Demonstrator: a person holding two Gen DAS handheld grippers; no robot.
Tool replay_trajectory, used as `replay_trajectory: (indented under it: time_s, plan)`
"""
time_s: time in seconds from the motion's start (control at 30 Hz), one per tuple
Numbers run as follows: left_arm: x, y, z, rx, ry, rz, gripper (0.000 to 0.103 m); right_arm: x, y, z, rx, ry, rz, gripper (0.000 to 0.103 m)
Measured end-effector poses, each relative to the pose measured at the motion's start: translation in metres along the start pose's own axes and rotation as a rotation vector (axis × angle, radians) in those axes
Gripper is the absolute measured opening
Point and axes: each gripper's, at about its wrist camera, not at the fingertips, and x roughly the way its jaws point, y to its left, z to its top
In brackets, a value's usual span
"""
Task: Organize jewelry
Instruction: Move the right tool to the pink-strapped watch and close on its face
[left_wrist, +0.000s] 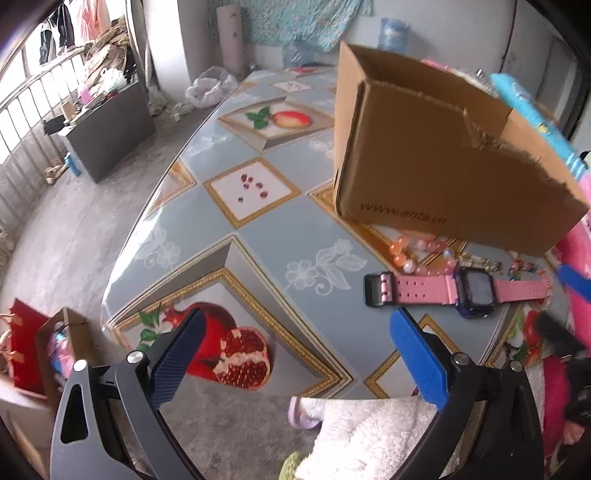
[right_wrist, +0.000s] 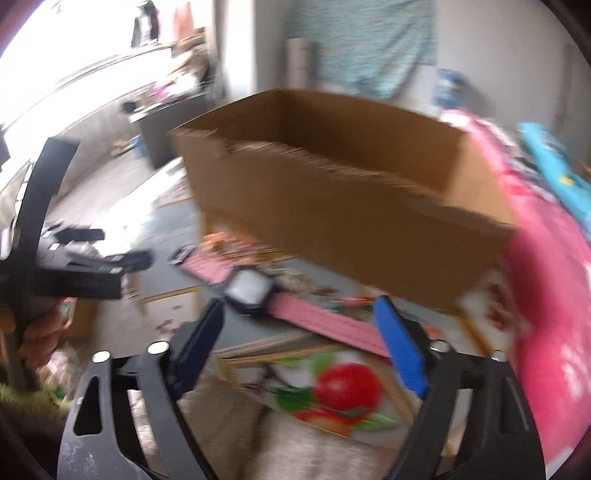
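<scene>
While the cardboard box stands open-topped on the patterned tabletop, its inside is seen as bare brown wall only; the floor of it is hidden, so any contents cannot be told. A torn upper edge is noted along the near wall. Just in front of the box a pink-strapped watch is laid flat, dark face up, with a bracelet of orange-pink beads between it and the box, and smaller trinkets (too small to name) beside them. The left gripper is held spread wide above the near edge of the tabletop, with nothing between its pads. The right gripper is seen parted over the watch strap in a blurred view; the pads are not pressed on it. A smaller carton is noted on the floor, contents unclear.
</scene>
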Motion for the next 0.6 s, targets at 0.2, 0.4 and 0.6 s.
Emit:
replay_trajectory:
  time_s: [0.2, 0.4, 0.6]
  plan:
    - [-0.009, 0.022, 0.001, -0.043, -0.083, -0.189, 0.097, 0.036, 0.019, 0.013, -0.112, 0.030, 0.054, 0.062]
    - [-0.006, 0.029, 0.003, -0.125, -0.065, -0.264, 0.097, 0.061, 0.029, 0.011, -0.218, 0.101, 0.066, 0.053]
    - [-0.012, 0.006, -0.002, 0.038, -0.104, -0.214, 0.097, 0.060, 0.031, 0.015, -0.244, 0.133, 0.109, 0.051]
